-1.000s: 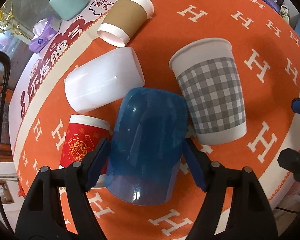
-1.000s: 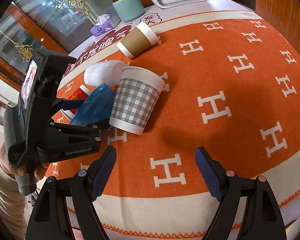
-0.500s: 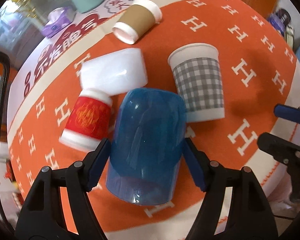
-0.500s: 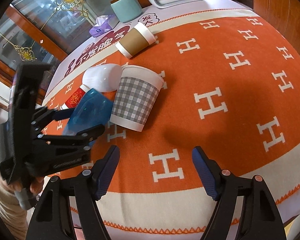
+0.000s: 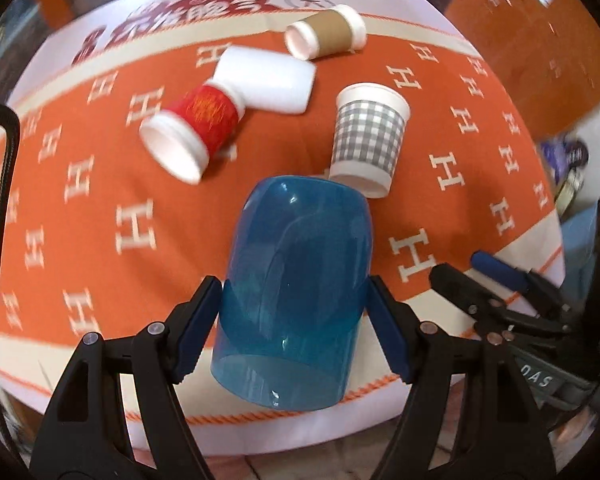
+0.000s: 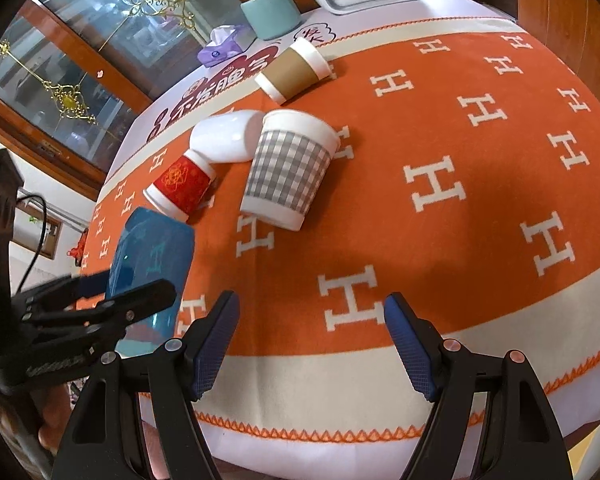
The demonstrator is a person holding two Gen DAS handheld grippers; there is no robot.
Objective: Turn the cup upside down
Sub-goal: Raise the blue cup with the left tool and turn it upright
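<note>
Black left claw (image 5: 294, 320), blue pads (image 5: 194, 330), silver screws, black cable (image 5: 0, 208)

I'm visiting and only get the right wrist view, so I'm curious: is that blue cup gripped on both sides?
Observer: Yes; the left wrist view shows the left hand-held gripper clamping the blue cup on both sides.
Visitor: Which way does its mouth face?
Observer: Toward that gripper's camera; the closed bottom points away.
Visitor: Anything in the red cup?
Observer: It lies on its side, and its open mouth looks empty.

Glossy translucent plastic blue cup (image 5: 296, 296), matt paper checked cup (image 5: 366, 140), woven cloth orange tablecloth (image 5: 112, 200).
</note>
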